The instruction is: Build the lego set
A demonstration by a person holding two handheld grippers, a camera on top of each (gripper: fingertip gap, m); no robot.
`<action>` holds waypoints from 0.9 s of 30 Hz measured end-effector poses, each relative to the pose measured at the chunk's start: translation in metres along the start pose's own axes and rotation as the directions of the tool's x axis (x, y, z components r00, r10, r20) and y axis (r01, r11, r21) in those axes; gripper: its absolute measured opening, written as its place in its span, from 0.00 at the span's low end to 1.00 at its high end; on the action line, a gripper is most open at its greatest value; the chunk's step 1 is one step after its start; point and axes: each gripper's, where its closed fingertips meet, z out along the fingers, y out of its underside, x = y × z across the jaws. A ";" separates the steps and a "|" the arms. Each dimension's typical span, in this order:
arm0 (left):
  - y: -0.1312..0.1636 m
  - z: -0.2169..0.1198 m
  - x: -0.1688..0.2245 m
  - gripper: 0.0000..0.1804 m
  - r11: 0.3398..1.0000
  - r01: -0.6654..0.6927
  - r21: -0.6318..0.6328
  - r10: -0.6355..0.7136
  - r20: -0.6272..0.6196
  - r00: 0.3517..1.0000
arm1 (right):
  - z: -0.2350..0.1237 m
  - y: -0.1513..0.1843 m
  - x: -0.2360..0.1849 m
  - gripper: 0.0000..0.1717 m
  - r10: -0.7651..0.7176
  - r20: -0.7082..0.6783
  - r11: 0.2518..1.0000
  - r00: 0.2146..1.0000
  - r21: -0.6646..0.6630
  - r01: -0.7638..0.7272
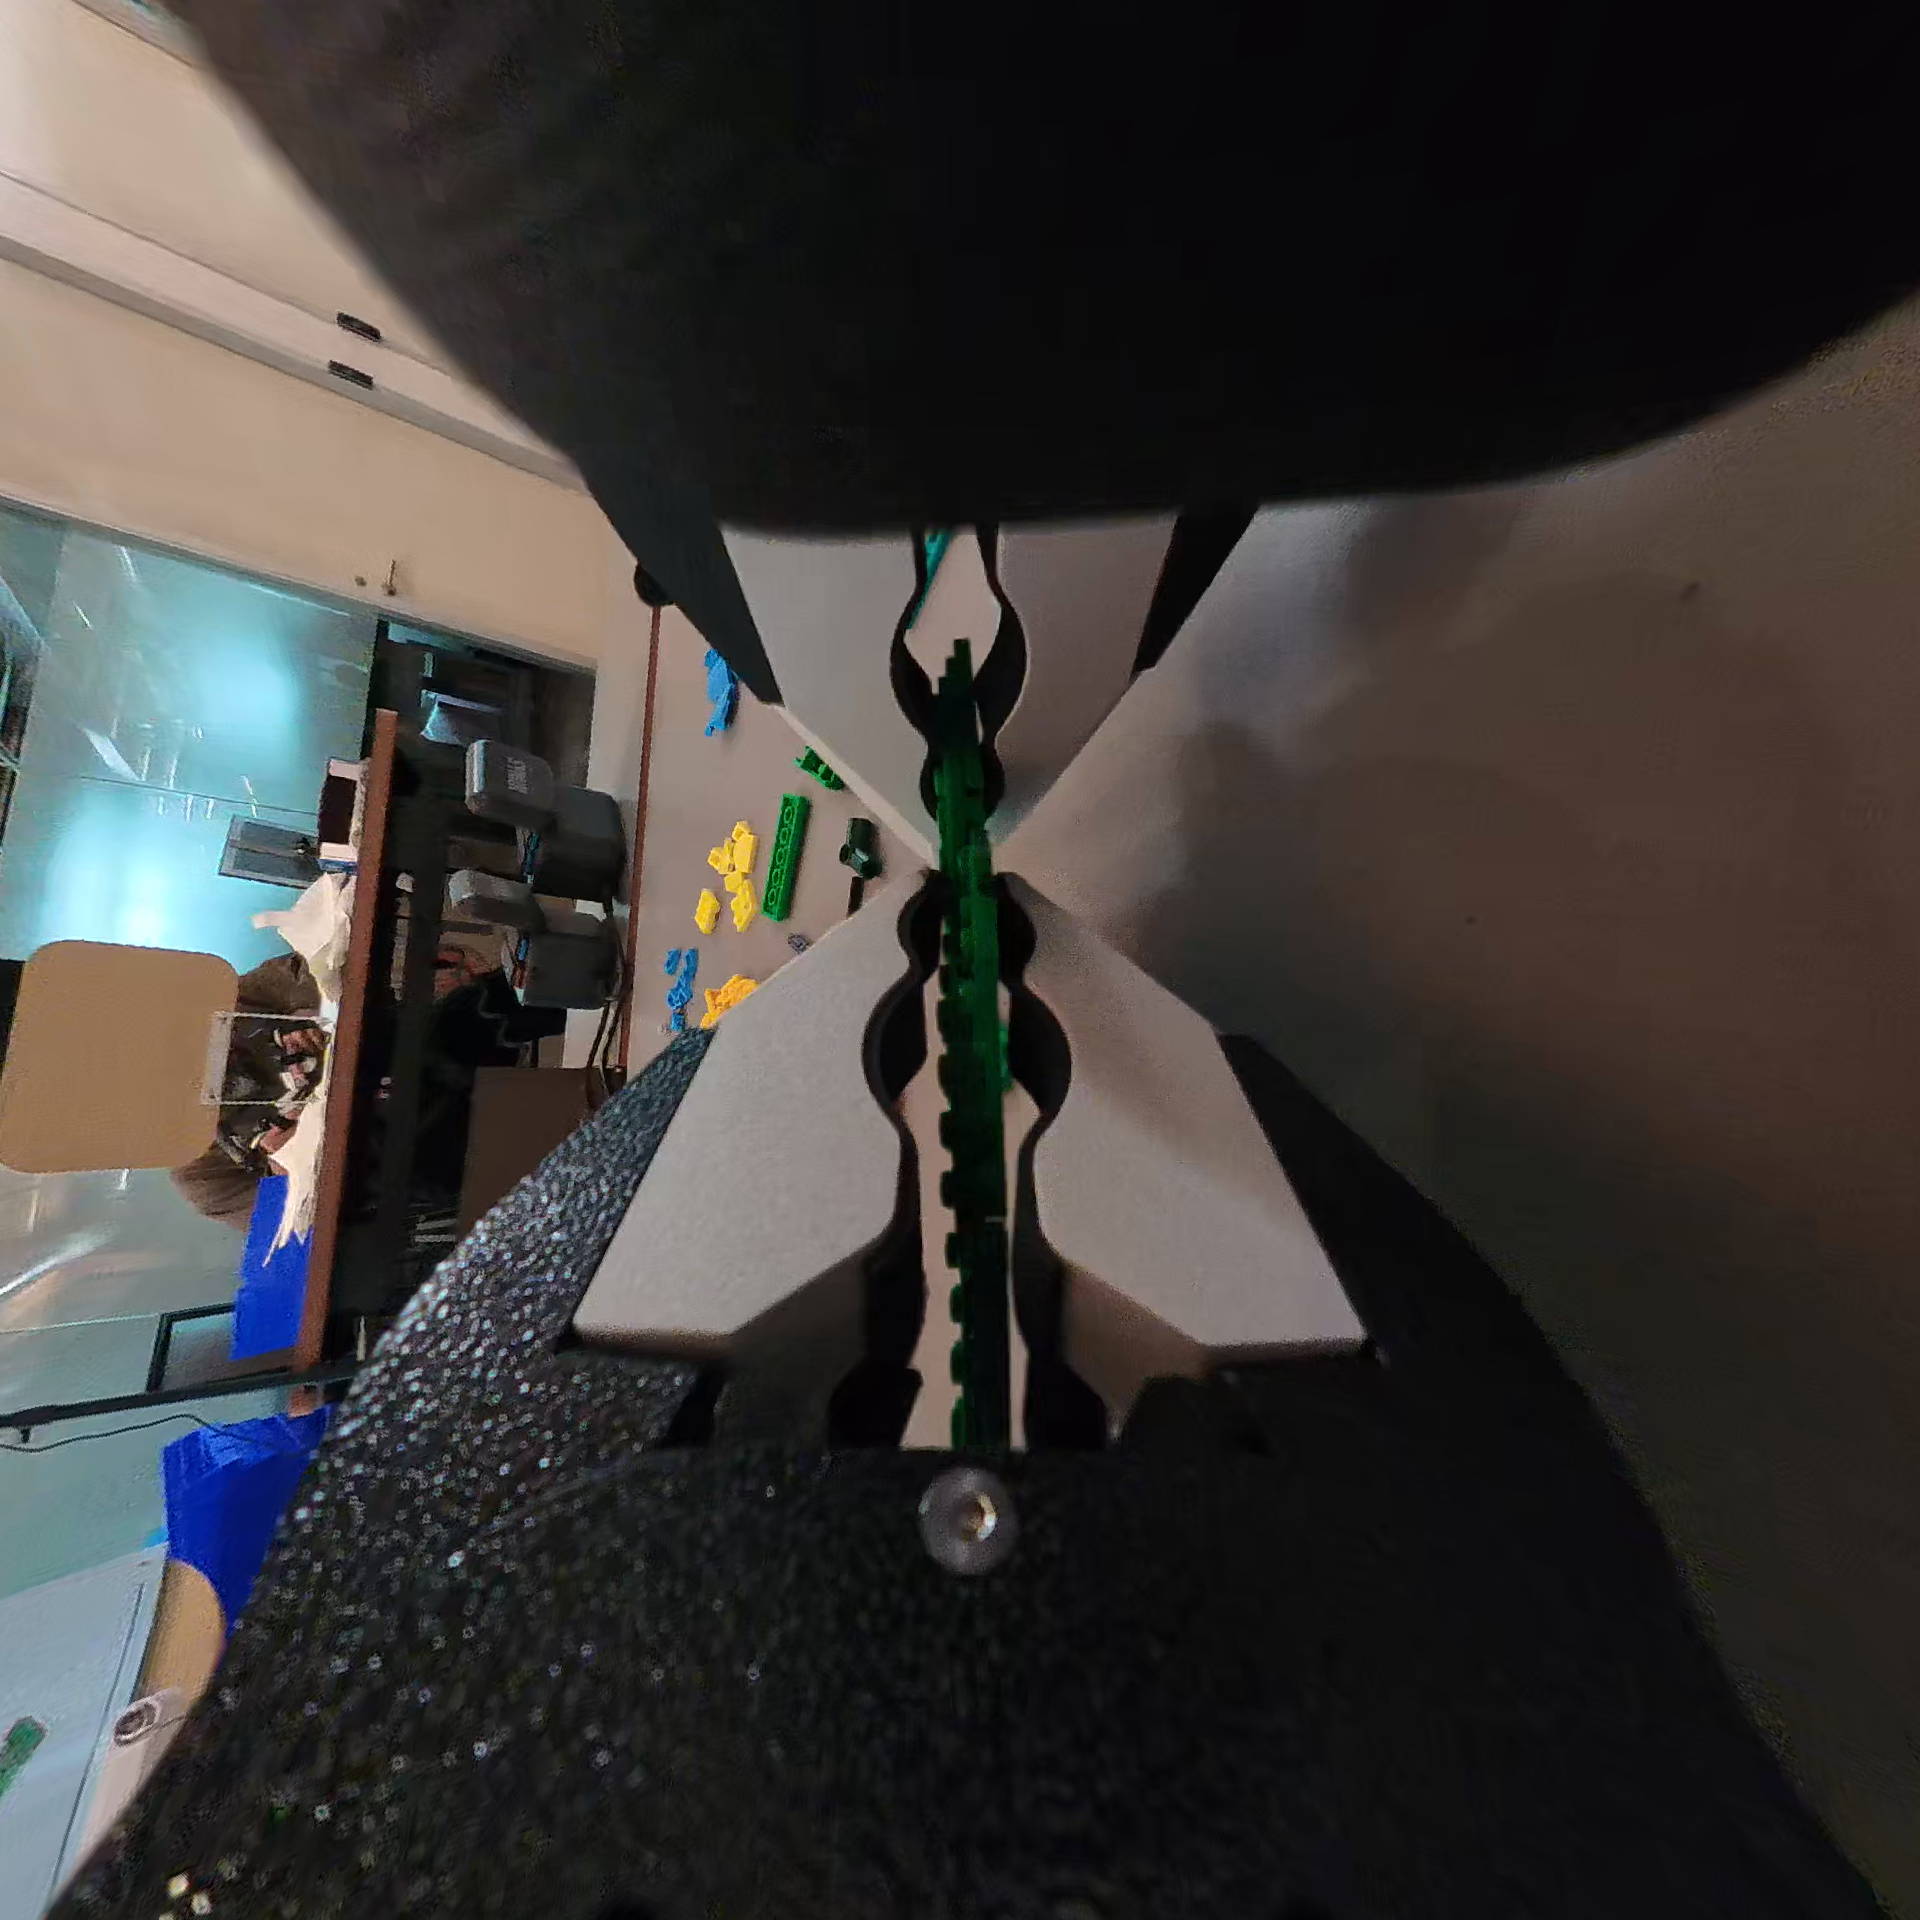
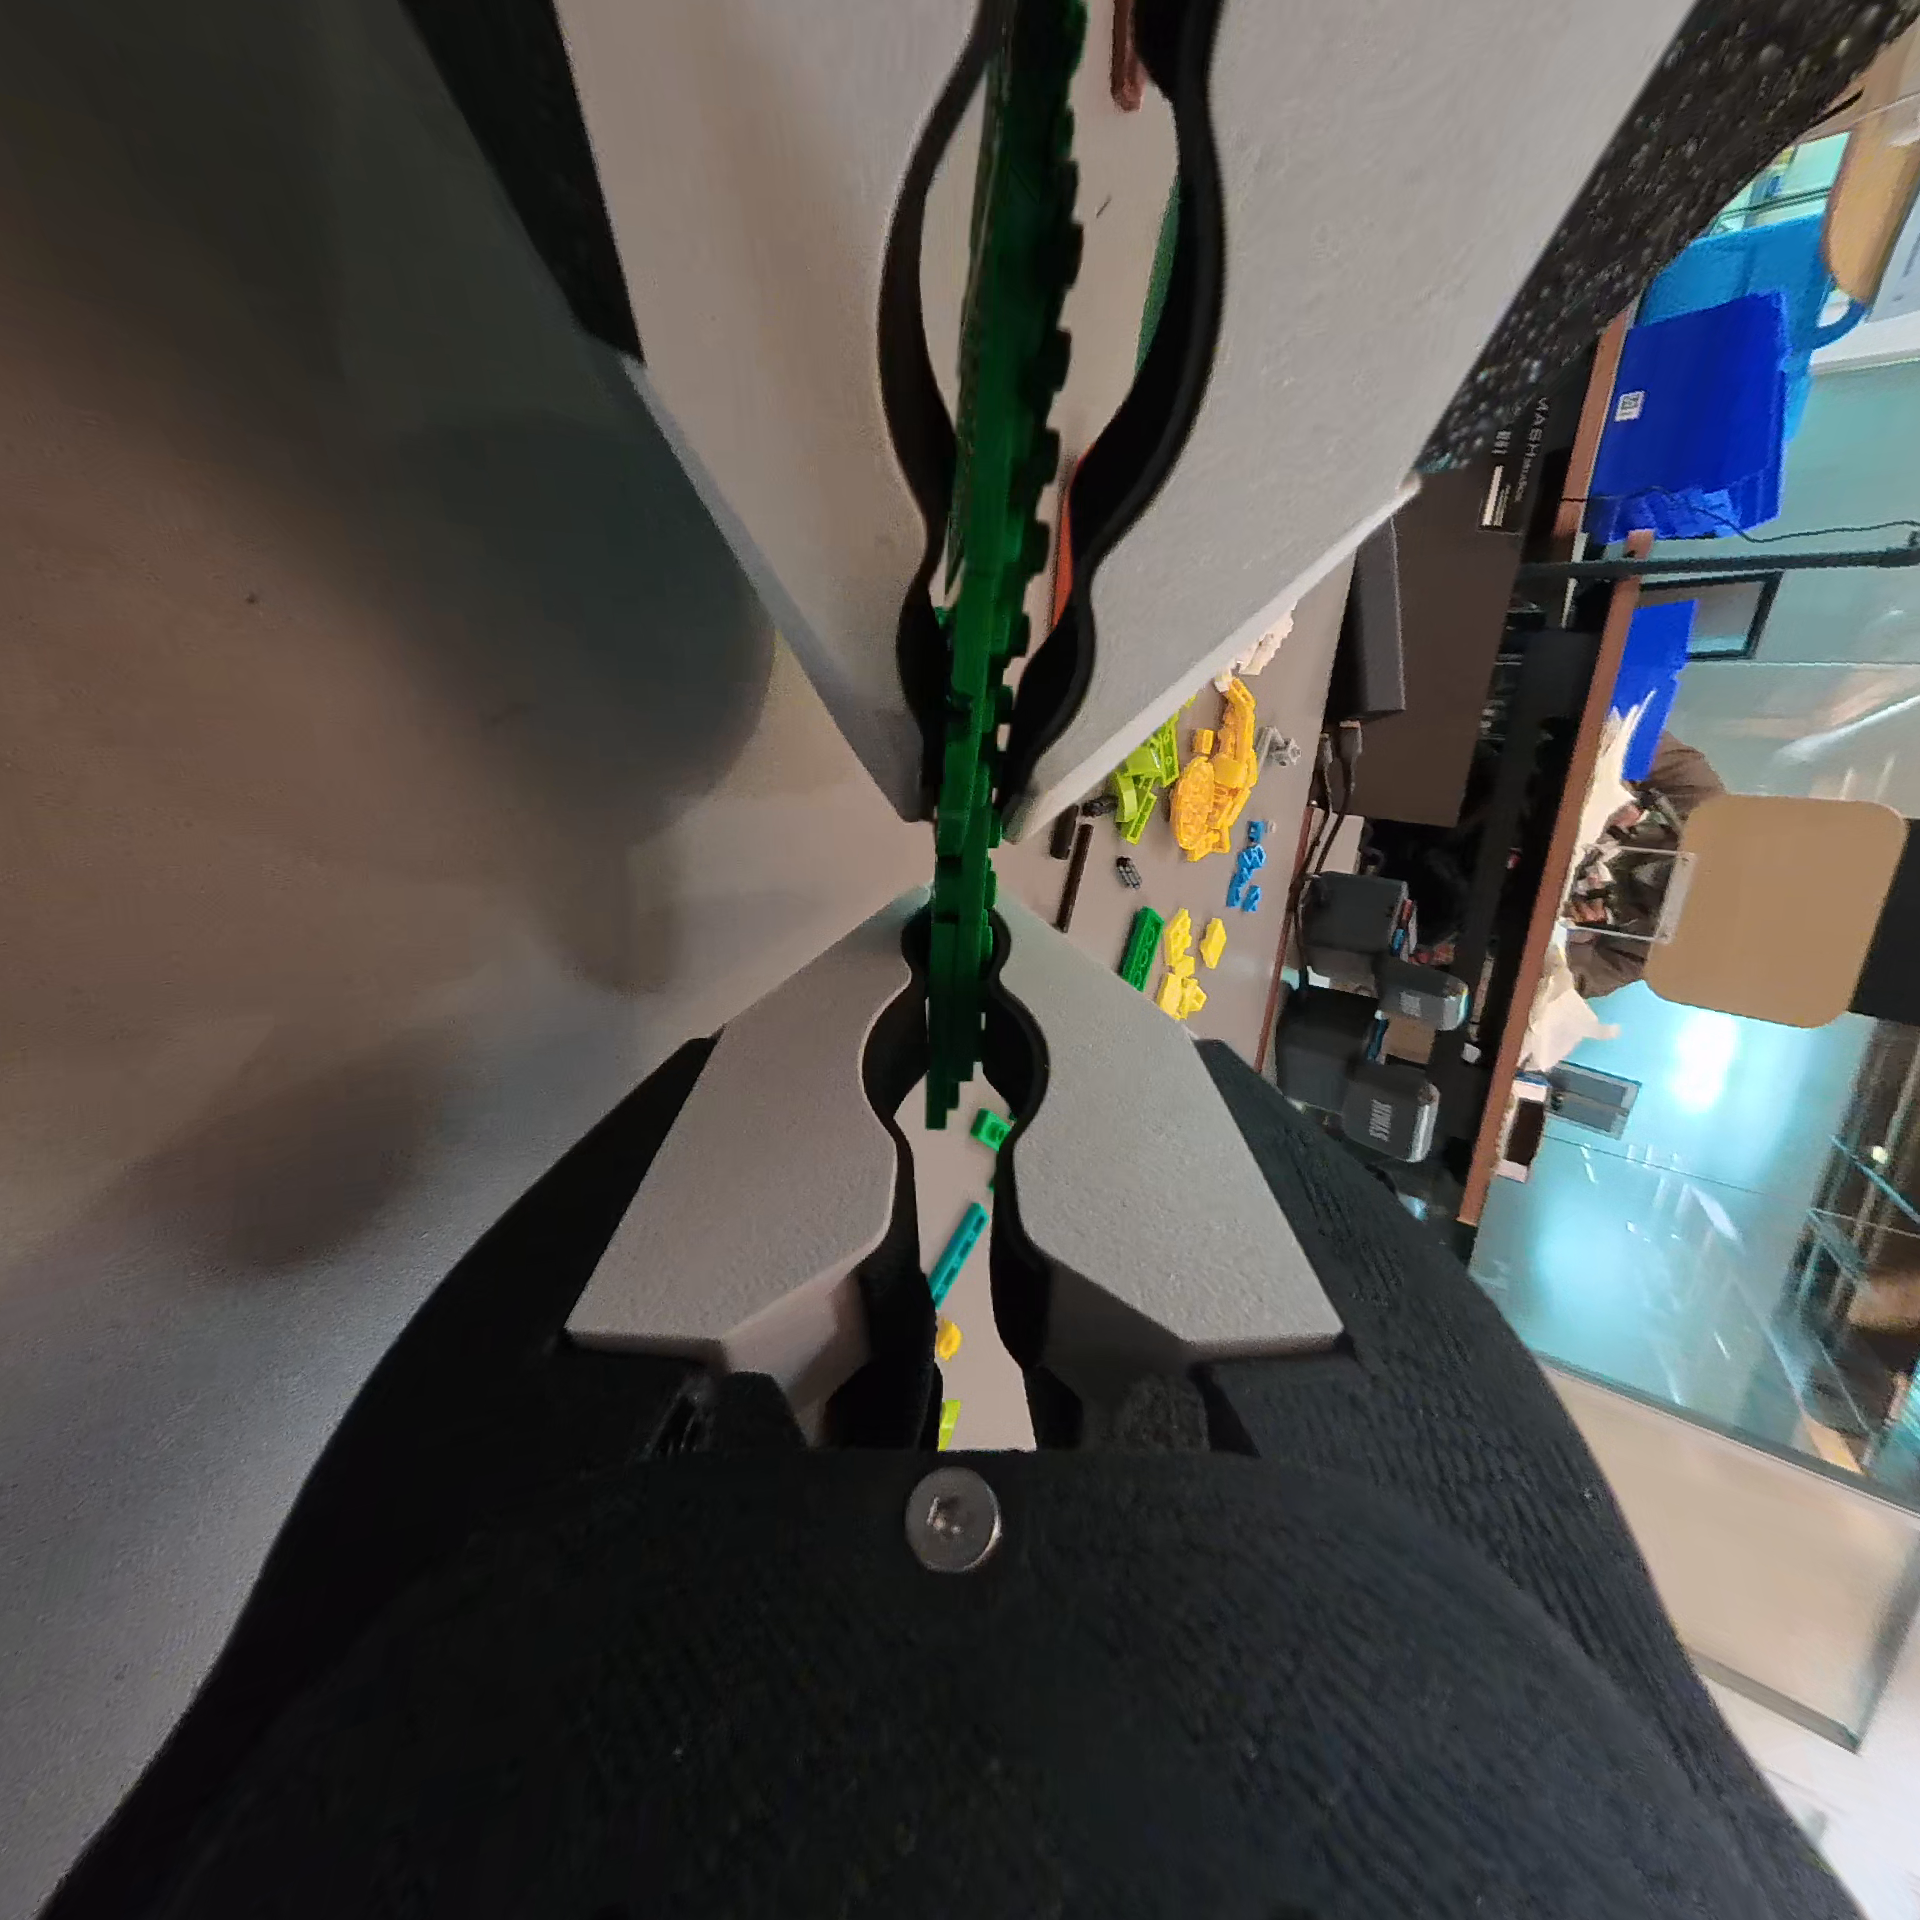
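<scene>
Both grippers pinch one green studded plate [image 1: 966, 935], tip to tip: left gripper [image 1: 964, 878], right gripper [image 2: 961, 914]. Only right view shows lime pcs [image 2: 1143, 784] & orange pile [image 2: 1216, 779] beside plate; left shows blue pcs [image 1: 720, 686].

My grey tabletop [image 2: 1101, 1049] carries loose building pieces. In my right wrist view, at 3 o'clock of centre: a green brick [image 2: 1140, 948] just beside yellow pieces [image 2: 1190, 961]; at 2 o'clock, lime pieces [image 2: 1143, 784], an orange-yellow cluster [image 2: 1216, 774] and small blue pieces [image 2: 1245, 873]. In my left wrist view, at 10 o'clock, blue pieces [image 1: 720, 688].
</scene>
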 end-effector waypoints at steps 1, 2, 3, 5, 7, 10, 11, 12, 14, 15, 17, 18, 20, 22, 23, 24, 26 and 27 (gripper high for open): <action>0.000 -0.001 0.000 0.03 1.000 0.006 -0.002 -0.006 -0.006 1.000 | 0.000 -0.001 0.000 0.00 0.005 0.000 1.000 1.000 0.005 -0.005; 0.000 -0.002 -0.001 0.03 1.000 0.017 -0.004 -0.017 -0.010 1.000 | -0.001 -0.002 0.002 0.00 0.013 -0.005 1.000 1.000 0.012 -0.013; -0.001 -0.003 -0.003 0.03 1.000 0.019 -0.005 -0.019 -0.007 1.000 | -0.002 -0.003 0.004 0.00 0.021 -0.011 1.000 1.000 0.018 -0.021; -0.001 -0.004 -0.004 0.03 1.000 0.019 -0.007 -0.019 0.002 1.000 | -0.002 -0.003 0.005 0.00 0.026 -0.014 0.999 1.000 0.021 -0.026; 0.000 -0.003 -0.006 0.03 1.000 0.015 -0.012 -0.015 0.020 1.000 | -0.001 -0.003 0.008 0.01 0.028 -0.039 0.999 0.999 0.028 -0.027; -0.001 -0.004 -0.011 0.21 1.000 -0.009 0.005 0.009 0.065 0.998 | -0.001 0.002 0.013 0.00 0.057 -0.065 0.998 0.996 0.039 -0.054; 0.002 -0.004 -0.014 0.25 1.000 -0.014 -0.011 0.015 0.076 0.997 | -0.001 0.004 0.015 0.00 0.067 -0.072 0.997 0.995 0.046 -0.064; 0.006 -0.005 -0.019 0.23 0.999 -0.037 -0.024 0.039 0.107 0.993 | -0.002 0.007 0.017 0.00 0.080 -0.076 0.996 0.994 0.051 -0.077; 0.014 -0.008 -0.026 0.13 0.994 -0.101 -0.048 0.107 0.153 0.982 | -0.003 0.011 0.021 0.00 0.105 -0.087 0.993 0.991 0.056 -0.100; 0.017 -0.008 -0.026 0.09 0.992 -0.112 -0.056 0.120 0.157 0.980 | -0.003 0.011 0.022 0.00 0.114 -0.090 0.992 0.989 0.061 -0.109; 0.018 -0.008 -0.023 0.04 0.992 -0.116 -0.041 0.120 0.139 0.983 | -0.004 0.011 0.022 0.00 0.117 -0.088 0.992 0.989 0.066 -0.111; 0.019 -0.008 -0.022 0.03 0.993 -0.112 -0.047 0.117 0.132 0.984 | -0.003 0.011 0.022 0.00 0.114 -0.092 0.992 0.989 0.066 -0.108; 0.020 -0.008 -0.026 0.03 0.993 -0.105 -0.063 0.113 0.153 0.982 | -0.003 0.009 0.024 0.02 0.137 -0.104 0.988 0.985 0.092 -0.128; 0.021 -0.009 -0.034 0.03 0.991 -0.111 -0.075 0.125 0.209 0.970 | -0.006 0.005 0.024 0.17 0.206 -0.067 0.971 0.976 0.140 -0.195; 0.021 -0.009 -0.037 0.03 0.993 -0.094 -0.071 0.108 0.226 0.968 | -0.008 0.005 0.028 0.20 0.249 -0.060 0.957 0.967 0.166 -0.236; 0.020 -0.010 -0.040 0.03 0.996 -0.063 -0.063 0.076 0.241 0.967 | -0.011 0.007 0.033 0.22 0.293 -0.068 0.943 0.954 0.188 -0.276; 0.023 -0.013 -0.049 0.03 0.998 -0.002 -0.066 0.021 0.286 0.958 | -0.016 0.023 0.052 0.22 0.396 -0.132 0.910 0.909 0.193 -0.368; 0.028 -0.015 -0.055 0.03 0.997 0.028 -0.074 -0.004 0.313 0.950 | -0.019 0.037 0.063 0.19 0.454 -0.186 0.887 0.871 0.179 -0.425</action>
